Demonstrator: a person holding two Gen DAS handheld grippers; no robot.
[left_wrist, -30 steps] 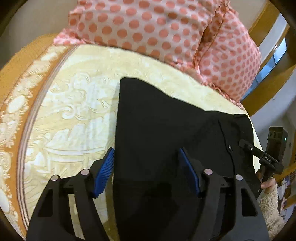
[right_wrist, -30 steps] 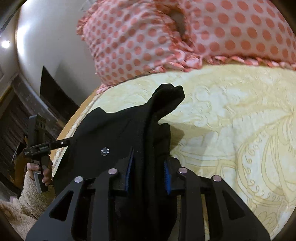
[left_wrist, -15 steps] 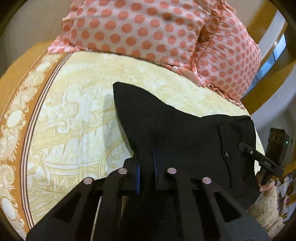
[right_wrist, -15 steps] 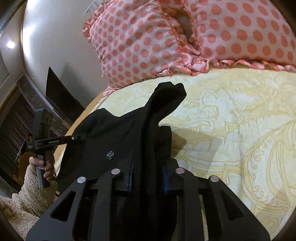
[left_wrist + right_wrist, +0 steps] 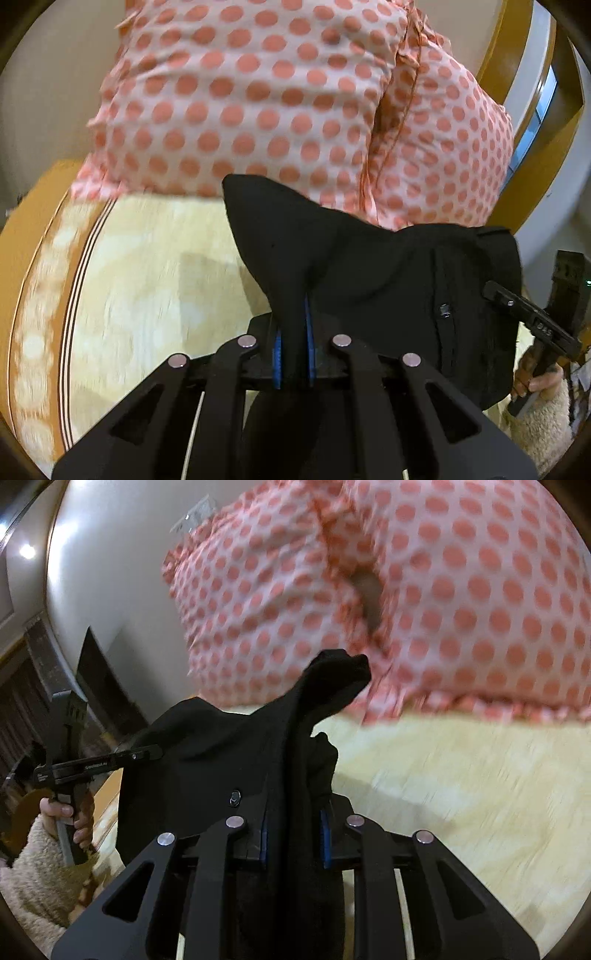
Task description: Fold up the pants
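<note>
Both tongs were clamped on the black pants (image 5: 369, 266). From its own wrist view, the left gripper (image 5: 293, 350) had its blue pads (image 5: 276, 354) drawn narrow around a thin fold of the dark cloth, which rose from between them into a pointed peak in front of the polka-dot pillows (image 5: 266, 96). From there the fabric stretched away to the right, where a small button showed beside a seam, and reached the right gripper (image 5: 528, 325), seen from the side with the person's right hand (image 5: 535, 380) wrapped round its handle.

In the right wrist view, the right gripper (image 5: 293, 834) pinched a thicker bunch of the pants (image 5: 221, 753) between its blue pads (image 5: 325, 834), the jaws standing a little wider than the left's because of the bulk. A twisted end of cloth stood up past the fingers toward the pillows (image 5: 443, 590). The fabric spread leftward, a metal button on it, to the left gripper (image 5: 140, 755), whose tip met the cloth's far edge; the left hand (image 5: 70, 819), in a fuzzy cream sleeve (image 5: 33, 871), held its grip.

The pants hung stretched between the two tools, lifted above the yellow patterned bedspread (image 5: 480, 794), which was blurred in both views. Its orange border (image 5: 22, 266) ran along the left side in the left wrist view.
</note>
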